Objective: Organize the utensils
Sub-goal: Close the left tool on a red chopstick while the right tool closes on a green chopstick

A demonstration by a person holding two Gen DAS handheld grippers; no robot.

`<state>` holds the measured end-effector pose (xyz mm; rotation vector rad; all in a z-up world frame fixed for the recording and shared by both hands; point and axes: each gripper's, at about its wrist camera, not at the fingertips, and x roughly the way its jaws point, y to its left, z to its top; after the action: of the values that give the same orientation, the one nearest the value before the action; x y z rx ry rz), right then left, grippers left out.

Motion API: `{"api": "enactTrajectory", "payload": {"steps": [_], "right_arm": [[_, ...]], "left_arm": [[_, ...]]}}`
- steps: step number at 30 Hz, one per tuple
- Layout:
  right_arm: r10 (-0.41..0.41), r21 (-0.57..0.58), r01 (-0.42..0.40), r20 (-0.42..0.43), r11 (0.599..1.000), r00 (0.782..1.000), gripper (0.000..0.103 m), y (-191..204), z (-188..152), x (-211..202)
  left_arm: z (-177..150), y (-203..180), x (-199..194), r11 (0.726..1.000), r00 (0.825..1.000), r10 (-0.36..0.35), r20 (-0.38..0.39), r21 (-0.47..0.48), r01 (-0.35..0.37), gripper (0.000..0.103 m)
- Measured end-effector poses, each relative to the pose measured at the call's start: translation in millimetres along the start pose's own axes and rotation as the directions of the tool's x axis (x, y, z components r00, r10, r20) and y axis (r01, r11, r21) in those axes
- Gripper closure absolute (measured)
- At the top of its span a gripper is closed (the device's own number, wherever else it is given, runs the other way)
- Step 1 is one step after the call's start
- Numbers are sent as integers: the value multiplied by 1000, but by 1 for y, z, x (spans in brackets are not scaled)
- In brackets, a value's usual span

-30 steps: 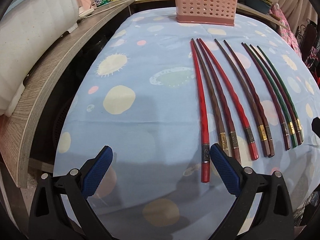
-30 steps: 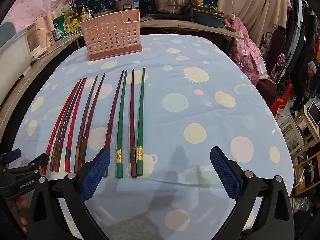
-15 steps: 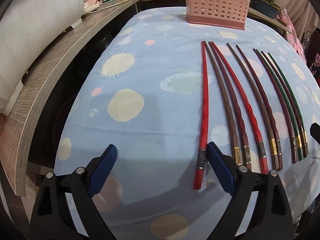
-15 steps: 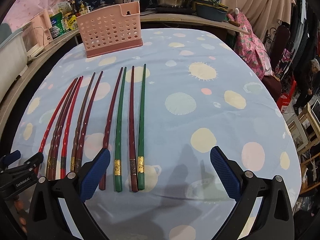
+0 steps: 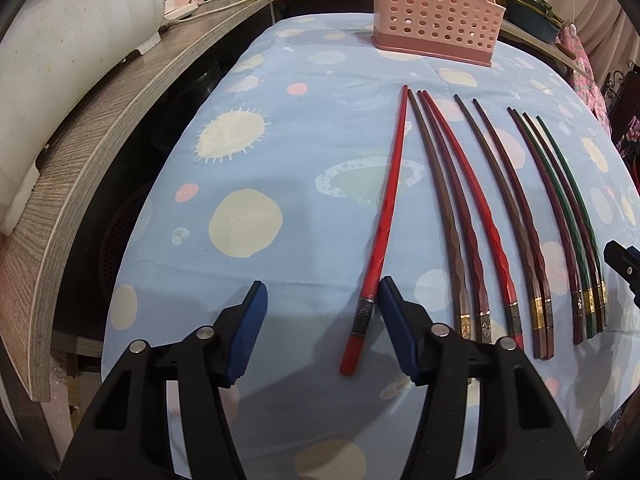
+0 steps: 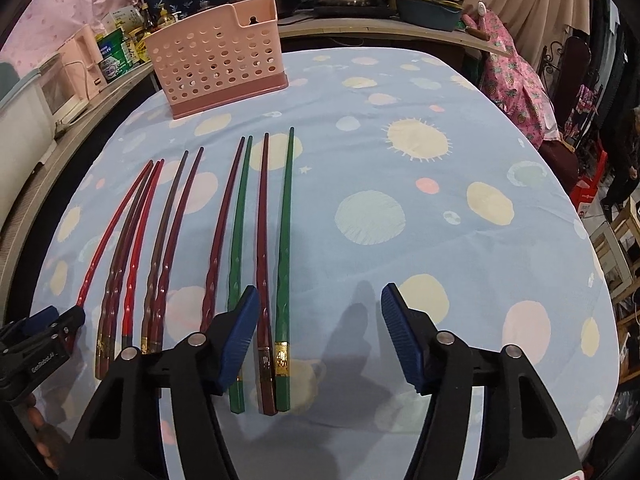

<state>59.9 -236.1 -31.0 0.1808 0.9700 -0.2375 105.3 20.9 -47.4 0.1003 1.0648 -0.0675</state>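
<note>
Item: chopsticks, nine counted, all lying flat on the spotted blue tablecloth (image 5: pixel 280 152), tips toward the top of the frame, banded handles toward you.

Leftmost: one red chopstick (image 5: pixel 384 216), lower centre of the left wrist view, angled a little apart from the rest. Your left gripper (image 5: pixel 320 328) sits over its handle end with the jaws spread wide; the right-hand blue pad (image 5: pixel 394 320) lies just beside the grey band, and whether it touches cannot be told. Nothing is gripped.

Next: a brown, a maroon and a second red one (image 5: pixel 476 208) close together, then a brown-and-maroon pair (image 5: pixel 516 216), then two maroon and two green at the right edge.

In the right wrist view the outermost green chopstick (image 6: pixel 285 248) lies just right of centre. Your right gripper (image 6: pixel 318 330) hovers low over the handle ends of that group, jaws released and holding nothing, its left pad over the other green one.

Holder: pink perforated utensil basket (image 5: pixel 436 16), top centre of the left wrist view, upper left in the right wrist view, well apart from the chopsticks. No chopstick shows above its rim.

Progress, by judgement: nothing is stored yet. All nine remain to be lifted and placed; the leftmost red one looks like the first candidate.
</note>
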Motion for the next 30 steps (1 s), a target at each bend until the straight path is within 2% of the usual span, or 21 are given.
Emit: {"api": "enactTrajectory", "payload": {"steps": [4, 17, 20, 22, 30], "right_arm": [[9, 7, -8, -28, 1000, 1000, 58, -2, -3, 7], [-25, -51, 24, -23, 998, 999, 60, 7, -17, 5], [-24, -56, 23, -23, 998, 999, 63, 6, -19, 3], [-21, -59, 20, -23, 998, 1000, 69, 6, -20, 2], [-11, -67, 10, -28, 998, 1000, 77, 6, -27, -4]], "left_arm": [[0, 0, 0, 1000, 1000, 5, 1, 0, -5, 48], [-1, 0, -1, 1000, 1000, 7, 5, 1, -7, 48], [-2, -1, -2, 1000, 1000, 10, 8, 3, -10, 48], [-2, -2, -2, 1000, 1000, 10, 8, 5, -10, 48], [-7, -5, -7, 1000, 1000, -20, 2, 15, 20, 63]]}}
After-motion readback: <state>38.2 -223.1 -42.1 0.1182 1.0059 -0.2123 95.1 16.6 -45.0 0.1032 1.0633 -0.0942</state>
